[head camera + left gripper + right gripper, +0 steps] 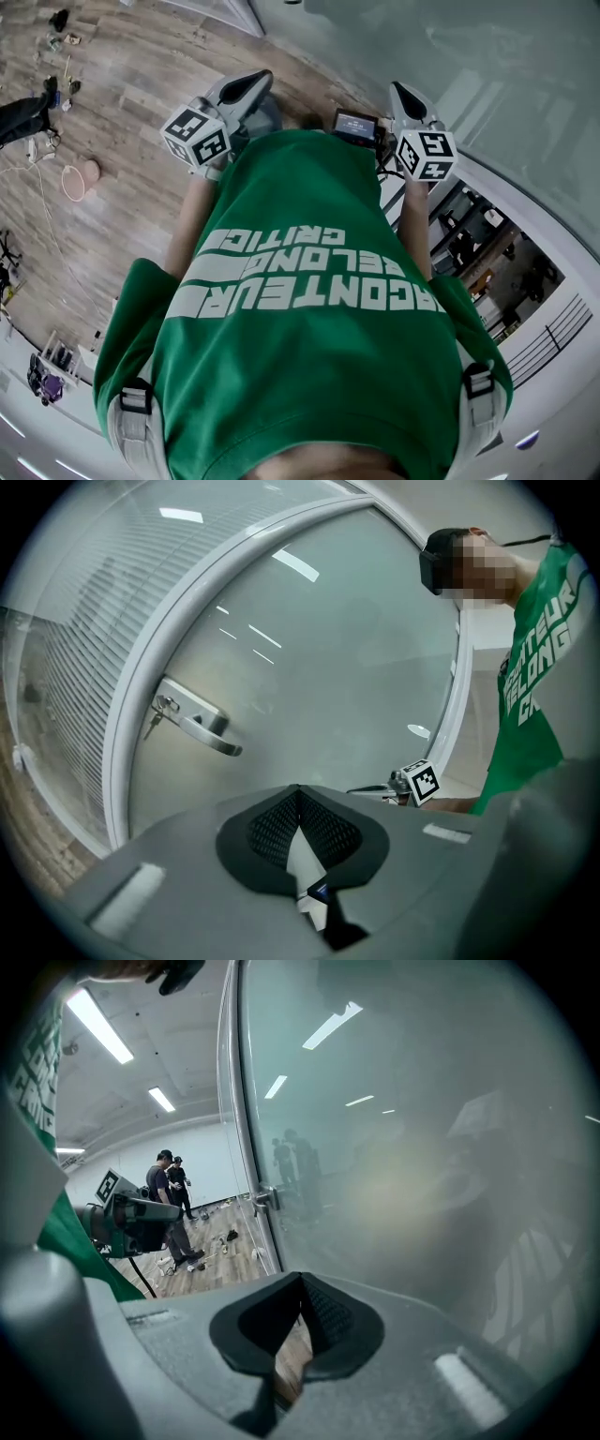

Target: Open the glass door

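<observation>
Your head camera looks steeply down over your shirt (309,309) to the floor (122,84). The cameras on the left gripper (300,794) and right gripper (302,1281) face along their fingers (272,827), close to the glass door (328,667). Both views share it.

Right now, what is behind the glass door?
The glass door is frosted, so only a pale grey blur and light reflections show. Whatever stands behind it is covered. Its metal handle is on this side.
</observation>
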`<control>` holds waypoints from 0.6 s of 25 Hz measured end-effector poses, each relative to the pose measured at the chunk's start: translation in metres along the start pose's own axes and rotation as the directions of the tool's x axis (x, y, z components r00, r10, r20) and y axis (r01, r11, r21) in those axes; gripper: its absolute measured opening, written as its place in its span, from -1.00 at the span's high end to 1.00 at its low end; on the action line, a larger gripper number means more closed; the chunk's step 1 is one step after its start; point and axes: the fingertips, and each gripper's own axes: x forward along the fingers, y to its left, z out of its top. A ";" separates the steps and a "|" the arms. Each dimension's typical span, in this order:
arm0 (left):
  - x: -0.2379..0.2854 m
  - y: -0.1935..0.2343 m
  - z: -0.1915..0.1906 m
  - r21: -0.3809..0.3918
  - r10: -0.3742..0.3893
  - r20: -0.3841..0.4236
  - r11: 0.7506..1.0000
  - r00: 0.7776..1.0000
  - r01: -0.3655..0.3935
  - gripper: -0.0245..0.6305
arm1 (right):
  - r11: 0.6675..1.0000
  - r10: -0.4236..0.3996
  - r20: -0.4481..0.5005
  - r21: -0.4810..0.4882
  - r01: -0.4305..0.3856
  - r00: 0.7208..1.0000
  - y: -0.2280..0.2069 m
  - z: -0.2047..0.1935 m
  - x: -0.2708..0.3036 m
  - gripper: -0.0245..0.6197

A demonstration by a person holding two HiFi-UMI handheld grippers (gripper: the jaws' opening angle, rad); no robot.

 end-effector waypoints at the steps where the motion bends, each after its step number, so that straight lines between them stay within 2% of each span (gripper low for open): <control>1: -0.003 0.008 0.004 -0.001 -0.002 -0.002 1.000 1.000 0.002 0.90 | 1.000 -0.006 0.002 0.005 0.006 1.000 0.006 0.004 0.003 0.95; 9: -0.022 0.073 0.070 0.047 -0.034 0.039 0.998 0.999 0.032 0.90 | 0.999 0.000 -0.005 -0.040 -0.001 1.000 0.047 0.053 0.054 0.95; 15: -0.045 0.110 0.089 0.041 -0.021 0.064 0.999 0.998 0.019 0.90 | 0.997 -0.002 -0.034 -0.075 -0.001 0.999 0.071 0.071 0.080 0.95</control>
